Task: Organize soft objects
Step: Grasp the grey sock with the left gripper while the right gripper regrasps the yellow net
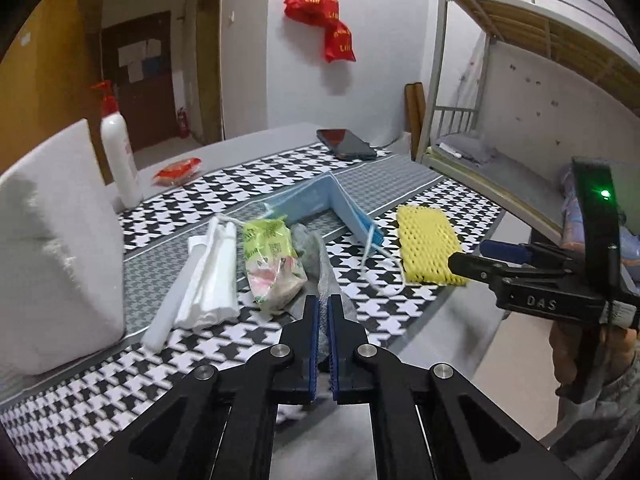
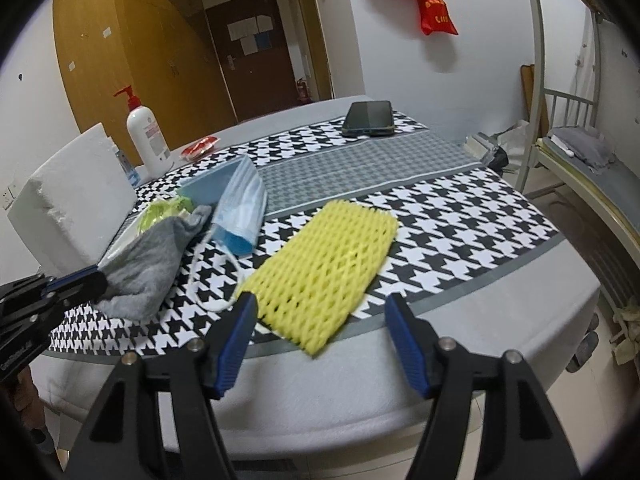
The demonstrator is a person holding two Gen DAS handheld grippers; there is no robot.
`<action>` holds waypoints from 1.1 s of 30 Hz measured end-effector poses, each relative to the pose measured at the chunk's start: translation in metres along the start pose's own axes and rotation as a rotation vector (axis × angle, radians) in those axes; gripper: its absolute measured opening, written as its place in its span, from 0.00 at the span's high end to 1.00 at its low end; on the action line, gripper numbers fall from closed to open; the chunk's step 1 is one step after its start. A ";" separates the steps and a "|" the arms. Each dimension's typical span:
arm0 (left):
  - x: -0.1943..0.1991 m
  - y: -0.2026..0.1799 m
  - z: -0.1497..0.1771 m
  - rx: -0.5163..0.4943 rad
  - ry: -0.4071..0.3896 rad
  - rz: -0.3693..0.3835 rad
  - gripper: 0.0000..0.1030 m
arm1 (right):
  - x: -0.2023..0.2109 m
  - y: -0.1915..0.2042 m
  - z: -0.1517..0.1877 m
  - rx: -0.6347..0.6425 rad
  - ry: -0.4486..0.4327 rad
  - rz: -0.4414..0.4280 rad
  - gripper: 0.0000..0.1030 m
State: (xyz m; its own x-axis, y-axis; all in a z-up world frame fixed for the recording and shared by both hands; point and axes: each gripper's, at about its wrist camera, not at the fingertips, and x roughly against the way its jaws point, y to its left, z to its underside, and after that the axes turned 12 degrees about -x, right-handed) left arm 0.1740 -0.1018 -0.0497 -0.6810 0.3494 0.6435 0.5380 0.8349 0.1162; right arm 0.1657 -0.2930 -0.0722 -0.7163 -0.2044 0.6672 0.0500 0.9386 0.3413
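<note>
The left gripper (image 1: pixel 323 308) is closed on a grey sock (image 2: pixel 148 264), which hangs from its fingers near the front edge of the table (image 2: pixel 500 312), just beside the pile of soft things: a blue face mask (image 2: pixel 240 212), a green snack packet (image 1: pixel 268 260) and folded white foam sheets (image 1: pixel 208 280).

The right gripper (image 2: pixel 320 312) is wide open and holds nothing. The yellow foam net (image 2: pixel 324 264) lies flat directly ahead of it, and its near corner sits between the two blue pads (image 2: pixel 236 344), over the front edge. Its long axis runs away from the fingers, toward the far right. I judge that the right gripper is the nearer one and needs only a short advance before it closes on this corner.
</note>
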 end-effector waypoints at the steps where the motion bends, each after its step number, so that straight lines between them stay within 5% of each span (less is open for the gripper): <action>1: 0.008 0.000 0.003 0.003 -0.007 -0.003 0.95 | 0.001 0.001 0.001 0.001 -0.001 -0.002 0.32; 10: 0.054 0.015 0.024 0.057 -0.046 -0.104 0.95 | 0.017 0.011 0.010 0.011 -0.023 -0.019 0.32; 15: 0.046 -0.002 0.017 -0.003 -0.046 -0.036 0.95 | 0.023 0.015 0.013 0.018 -0.033 -0.019 0.32; 17: 0.040 -0.010 0.013 -0.025 -0.048 -0.010 0.88 | 0.024 0.016 0.013 0.023 -0.037 -0.019 0.32; 19: 0.032 -0.017 0.010 -0.036 -0.039 -0.001 0.65 | 0.024 0.016 0.012 0.027 -0.039 -0.014 0.32; 21: 0.023 -0.020 0.009 -0.040 -0.030 0.007 0.56 | 0.023 0.015 0.010 0.030 -0.039 -0.010 0.32; 33: -0.027 -0.016 0.020 -0.017 0.106 -0.036 0.56 | -0.005 0.004 -0.004 0.025 -0.006 0.028 0.31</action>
State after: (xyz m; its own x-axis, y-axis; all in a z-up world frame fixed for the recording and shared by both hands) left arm 0.1736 -0.1157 -0.0840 -0.6441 0.2713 0.7152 0.5232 0.8384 0.1531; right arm 0.1722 -0.2893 -0.0713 -0.7193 -0.1764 0.6719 0.0527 0.9506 0.3060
